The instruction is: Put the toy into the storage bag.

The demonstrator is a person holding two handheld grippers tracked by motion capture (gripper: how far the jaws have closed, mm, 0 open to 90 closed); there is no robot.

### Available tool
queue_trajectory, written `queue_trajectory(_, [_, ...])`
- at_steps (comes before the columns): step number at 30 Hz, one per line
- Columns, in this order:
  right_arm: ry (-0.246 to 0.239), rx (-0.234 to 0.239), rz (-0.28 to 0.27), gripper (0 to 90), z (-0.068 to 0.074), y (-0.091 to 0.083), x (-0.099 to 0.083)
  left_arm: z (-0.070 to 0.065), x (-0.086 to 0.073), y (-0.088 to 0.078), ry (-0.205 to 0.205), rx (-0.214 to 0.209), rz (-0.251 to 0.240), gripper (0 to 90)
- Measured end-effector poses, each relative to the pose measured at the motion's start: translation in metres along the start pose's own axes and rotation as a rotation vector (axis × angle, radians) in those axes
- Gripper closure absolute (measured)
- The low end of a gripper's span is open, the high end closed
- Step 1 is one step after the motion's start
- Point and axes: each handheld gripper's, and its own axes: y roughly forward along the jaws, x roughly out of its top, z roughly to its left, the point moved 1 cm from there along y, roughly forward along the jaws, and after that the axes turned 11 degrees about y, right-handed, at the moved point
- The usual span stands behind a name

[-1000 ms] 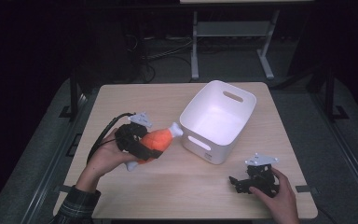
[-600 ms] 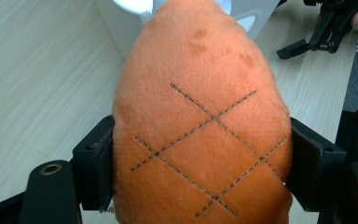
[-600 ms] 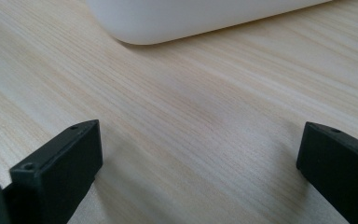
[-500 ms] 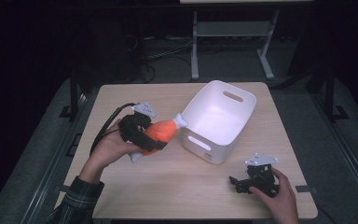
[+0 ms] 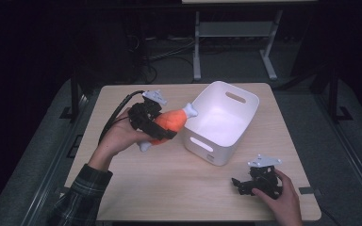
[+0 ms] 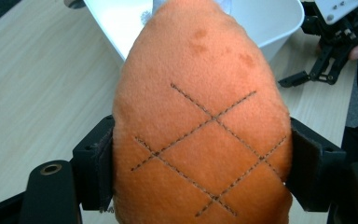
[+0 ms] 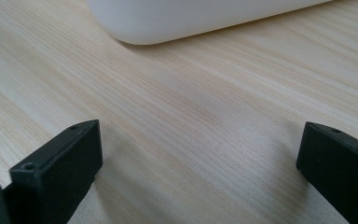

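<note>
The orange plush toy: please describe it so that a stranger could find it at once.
Find the wooden table and the white bin on it. At the bin's left rim, the left gripper clamps the orange plush toy. It is drumstick-shaped, with a white bone end and stitched crosshatching.

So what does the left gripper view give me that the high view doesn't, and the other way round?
Left gripper view alone: both pads pressed into the sides of the orange plush toy, and its stitched diamond pattern. High view alone: the toy's white end at the rim of the white bin, the bin's handle slots, and the person's hand carrying the left gripper. Both share the toy, the bin, the wooden table and the right gripper resting on it.
</note>
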Motion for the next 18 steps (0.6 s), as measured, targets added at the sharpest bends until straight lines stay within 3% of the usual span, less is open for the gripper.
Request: queue_trajectory(18, [0.0,-0.002,0.0,0.0,0.0,0.0,0.0,0.016,0.043,0.013,0.015,0.038,0.0,22.9])
